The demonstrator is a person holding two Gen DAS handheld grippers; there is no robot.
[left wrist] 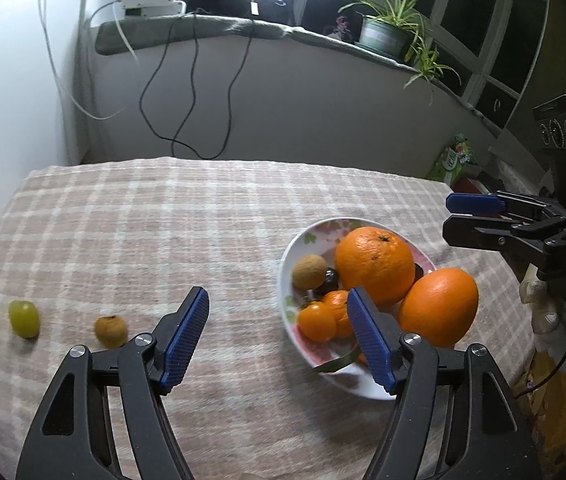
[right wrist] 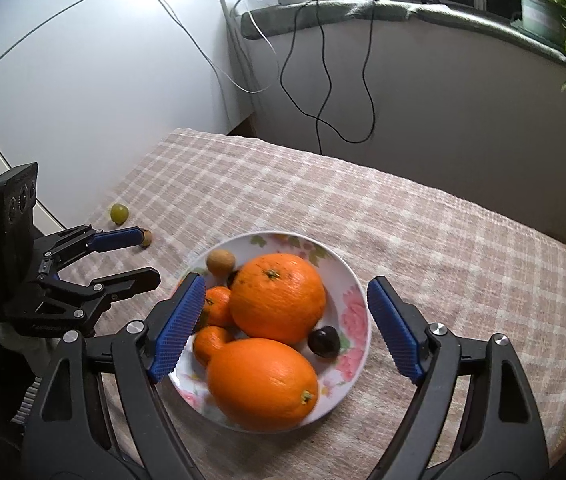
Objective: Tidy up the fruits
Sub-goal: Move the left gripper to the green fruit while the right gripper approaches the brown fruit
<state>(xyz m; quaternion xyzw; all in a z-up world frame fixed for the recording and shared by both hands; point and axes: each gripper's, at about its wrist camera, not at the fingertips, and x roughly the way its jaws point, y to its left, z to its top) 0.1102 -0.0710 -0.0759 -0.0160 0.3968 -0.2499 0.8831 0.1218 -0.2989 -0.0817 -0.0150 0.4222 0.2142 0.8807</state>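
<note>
A floral bowl (left wrist: 287, 264) (right wrist: 357, 296) on the checked cloth holds two big oranges (left wrist: 375, 264) (right wrist: 277, 298), small tangerines (left wrist: 317, 322) (right wrist: 217, 306), a tan walnut-like fruit (left wrist: 309, 272) (right wrist: 221, 262) and a dark cherry (right wrist: 323, 342). A green grape (left wrist: 23, 319) (right wrist: 119, 213) and a small brown fruit (left wrist: 111, 331) (right wrist: 147, 239) lie loose on the cloth to the left. My left gripper (left wrist: 277, 293) (right wrist: 150, 256) hovers open and empty at the bowl's left side. My right gripper (right wrist: 287, 281) (left wrist: 447, 218) hangs open and empty over the bowl.
The checked cloth (left wrist: 163, 240) covers the table up to a grey wall with dangling black cables (left wrist: 187, 92). A potted plant (left wrist: 387, 32) stands on the sill. A green packet (left wrist: 453, 160) lies off the table's far right corner.
</note>
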